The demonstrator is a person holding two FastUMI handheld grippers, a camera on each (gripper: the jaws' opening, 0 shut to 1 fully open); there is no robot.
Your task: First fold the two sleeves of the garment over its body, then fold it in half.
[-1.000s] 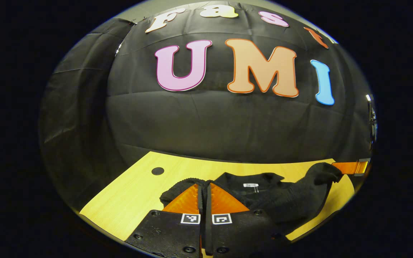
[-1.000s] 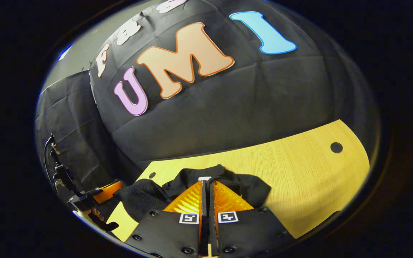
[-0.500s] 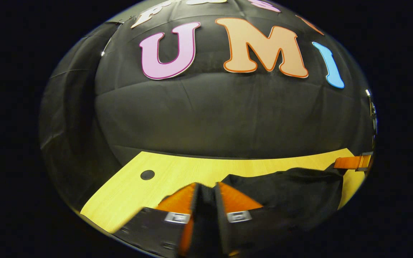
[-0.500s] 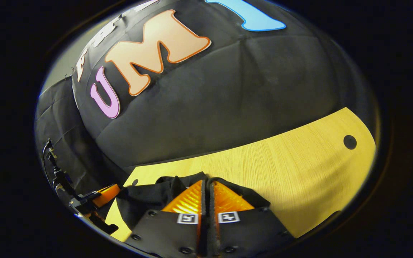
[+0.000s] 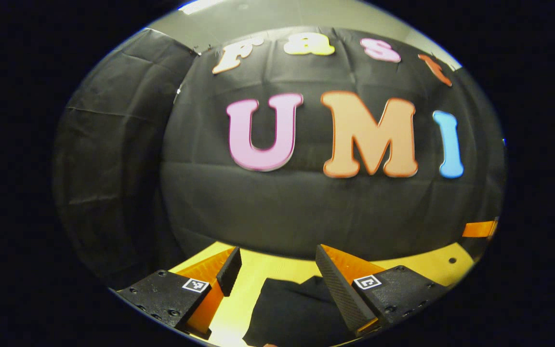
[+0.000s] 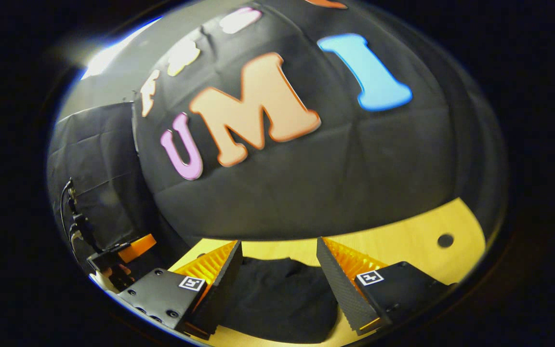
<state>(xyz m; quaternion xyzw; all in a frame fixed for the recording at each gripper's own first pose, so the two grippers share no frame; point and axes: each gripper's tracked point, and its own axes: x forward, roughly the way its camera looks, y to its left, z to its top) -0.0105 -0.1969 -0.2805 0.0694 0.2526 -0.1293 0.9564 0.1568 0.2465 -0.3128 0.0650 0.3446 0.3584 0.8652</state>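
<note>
The black garment (image 5: 289,313) lies folded on the yellow wooden table (image 5: 431,265), low in the left gripper view, under my left gripper (image 5: 277,262), which stands open above it with nothing held. In the right gripper view the same garment (image 6: 280,301) is a dark rounded heap between and beyond the fingers of my right gripper (image 6: 280,255), also open and apart from the cloth. The other gripper (image 6: 130,248) and the hand holding it show at the far left of the right gripper view; a bit of the right gripper (image 5: 479,228) shows at the left gripper view's right edge.
Bare tabletop (image 6: 403,241) stretches to the right of the garment, with a round dark hole (image 6: 445,240) near its far corner. The black booth cloth rises right behind the table's far edge. Cables (image 6: 72,217) hang at the left.
Both grippers were shut on the garment's edge and carrying it forward; now both have opened, let the cloth go and lifted. The garment lies folded over on the table.
</note>
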